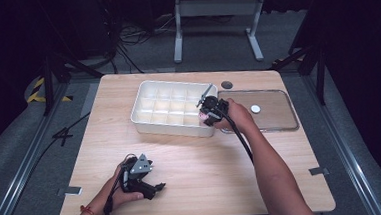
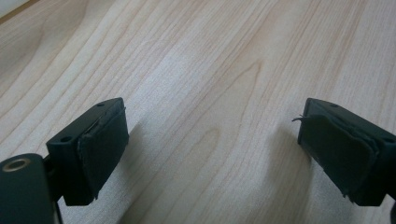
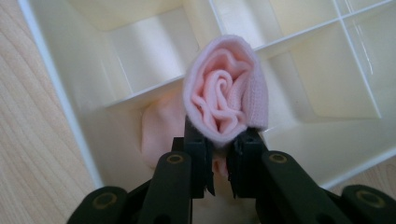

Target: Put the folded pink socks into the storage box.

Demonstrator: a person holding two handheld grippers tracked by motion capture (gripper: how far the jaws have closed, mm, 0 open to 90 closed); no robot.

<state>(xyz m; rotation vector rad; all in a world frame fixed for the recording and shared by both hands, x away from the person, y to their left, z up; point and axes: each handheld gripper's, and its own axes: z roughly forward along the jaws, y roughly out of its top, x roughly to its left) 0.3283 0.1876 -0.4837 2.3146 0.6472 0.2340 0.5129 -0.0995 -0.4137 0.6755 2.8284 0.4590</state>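
- A rolled pink cloth (image 3: 227, 100) is pinched at its lower end between the two black jaws of the right gripper (image 3: 220, 156); the spiral of its folds faces the camera in the right gripper view.
- The roll hangs over the white divided tray (image 3: 60, 88), above the near right corner compartment, just inside the tray's near wall. More pink fabric lies below it in that compartment, though whether it is part of the same roll cannot be told.
- In the high view the right gripper (image 1: 210, 111) sits at the tray's near right corner, with a bit of pink showing under it; the person's right forearm reaches in from the bottom right and the cable trails back along it.
- The tray (image 1: 144, 121) has rows of square cells and stands on the far middle of the wooden table (image 1: 197, 172).
- Just to the tray's right lies a clear flat lid (image 1: 279, 113) with a small white round thing (image 1: 255, 108) on it; a dark round disc (image 1: 226, 84) is set in the tabletop just beyond its far left corner.
- The left gripper (image 1: 156, 188) rests low at the near left of the table, well apart from the tray, held in the person's left hand (image 1: 121, 196).
- In the left gripper view its jaws stand wide apart over bare wood, with nothing between its pads (image 2: 102, 149).
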